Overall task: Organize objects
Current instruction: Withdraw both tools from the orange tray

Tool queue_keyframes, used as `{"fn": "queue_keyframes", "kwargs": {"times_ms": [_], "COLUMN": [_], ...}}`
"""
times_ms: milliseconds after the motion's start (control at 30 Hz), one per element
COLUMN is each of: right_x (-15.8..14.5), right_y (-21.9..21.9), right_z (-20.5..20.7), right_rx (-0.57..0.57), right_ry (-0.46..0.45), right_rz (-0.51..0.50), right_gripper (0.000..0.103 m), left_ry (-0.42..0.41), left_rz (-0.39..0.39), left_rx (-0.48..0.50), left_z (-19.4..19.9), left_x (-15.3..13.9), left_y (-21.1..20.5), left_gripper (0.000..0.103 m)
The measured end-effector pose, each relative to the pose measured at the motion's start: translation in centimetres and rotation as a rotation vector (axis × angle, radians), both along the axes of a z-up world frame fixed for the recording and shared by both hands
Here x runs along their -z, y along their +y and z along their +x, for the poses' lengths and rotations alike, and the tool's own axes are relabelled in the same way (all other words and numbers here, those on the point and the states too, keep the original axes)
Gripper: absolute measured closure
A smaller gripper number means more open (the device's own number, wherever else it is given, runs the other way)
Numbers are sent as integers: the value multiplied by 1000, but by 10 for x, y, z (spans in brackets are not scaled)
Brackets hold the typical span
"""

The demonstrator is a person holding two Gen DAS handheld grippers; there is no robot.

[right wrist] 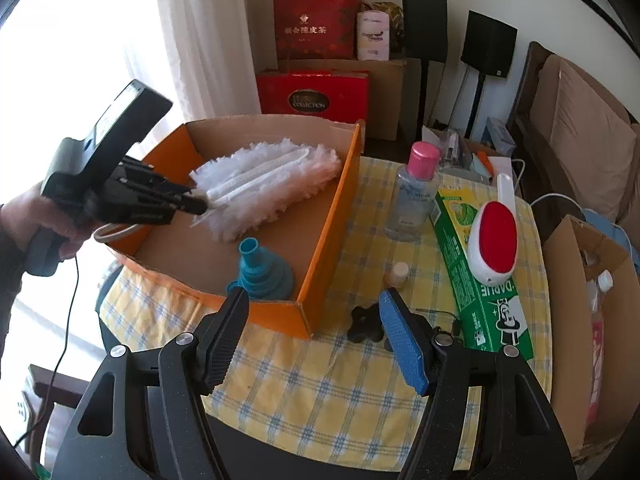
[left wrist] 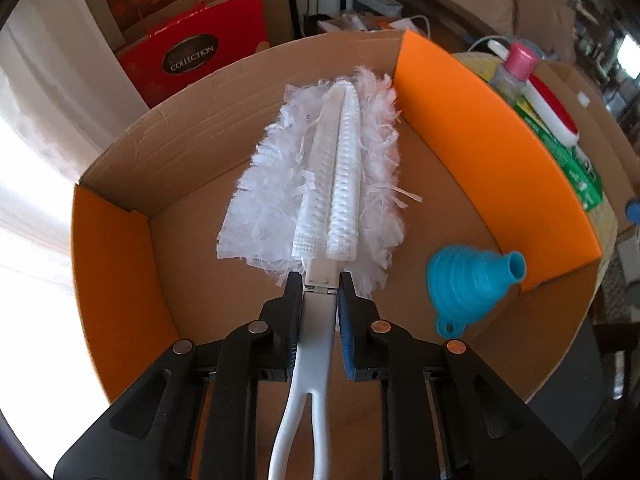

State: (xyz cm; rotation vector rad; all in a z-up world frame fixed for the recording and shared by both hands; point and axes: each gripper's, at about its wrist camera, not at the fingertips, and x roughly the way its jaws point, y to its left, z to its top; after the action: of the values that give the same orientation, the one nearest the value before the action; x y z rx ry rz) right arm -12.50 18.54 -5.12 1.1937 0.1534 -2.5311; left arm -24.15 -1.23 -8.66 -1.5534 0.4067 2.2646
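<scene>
Left gripper (left wrist: 319, 285) is clamped on the white duster (left wrist: 320, 176) handle — fluffy head lying inside the orange cardboard box (left wrist: 480, 140), blue funnel (left wrist: 468, 280) beside it. Right gripper (right wrist: 312, 340) hangs spread over the checked tablecloth (right wrist: 320, 392), gripping nothing.

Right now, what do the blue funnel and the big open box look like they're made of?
Funnel: probably soft silicone, matte, judging by its stepped collapsible rings. Box: corrugated cardboard, plain brown with creases on the long wall, end panels a smooth orange.
</scene>
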Motion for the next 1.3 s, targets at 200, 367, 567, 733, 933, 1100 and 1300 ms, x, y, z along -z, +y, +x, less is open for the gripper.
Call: {"fn": "queue_keyframes", "kwargs": {"times_ms": [200, 367, 567, 733, 933, 1100, 1300], "right_x": [0, -1, -3, -4, -4, -4, -6], "right_y": [2, 0, 0, 7, 23, 41, 63], "right_z": [2, 4, 5, 4, 6, 6, 8], "right_rx": [10, 0, 2, 28, 83, 132, 187], "right_ry": [-3, -2, 3, -1, 5, -4, 15], "right_rz": [-16, -21, -23, -30, -34, -41, 11], "right_gripper": [33, 33, 33, 32, 20, 17, 16], "left_ry": [24, 11, 62, 107, 192, 268, 310], "left_rz": [-127, -52, 53, 151, 223, 189, 230], "left_rx": [-55, -96, -128, -169, -242, -293, -291], "left_z": [-12, -13, 3, 15, 38, 53, 74], "left_x": [17, 10, -19, -38, -52, -55, -60], "left_y": [-8, -24, -36, -45, -41, -45, -40], "left_gripper": [75, 47, 27, 20, 0, 0, 0]}}
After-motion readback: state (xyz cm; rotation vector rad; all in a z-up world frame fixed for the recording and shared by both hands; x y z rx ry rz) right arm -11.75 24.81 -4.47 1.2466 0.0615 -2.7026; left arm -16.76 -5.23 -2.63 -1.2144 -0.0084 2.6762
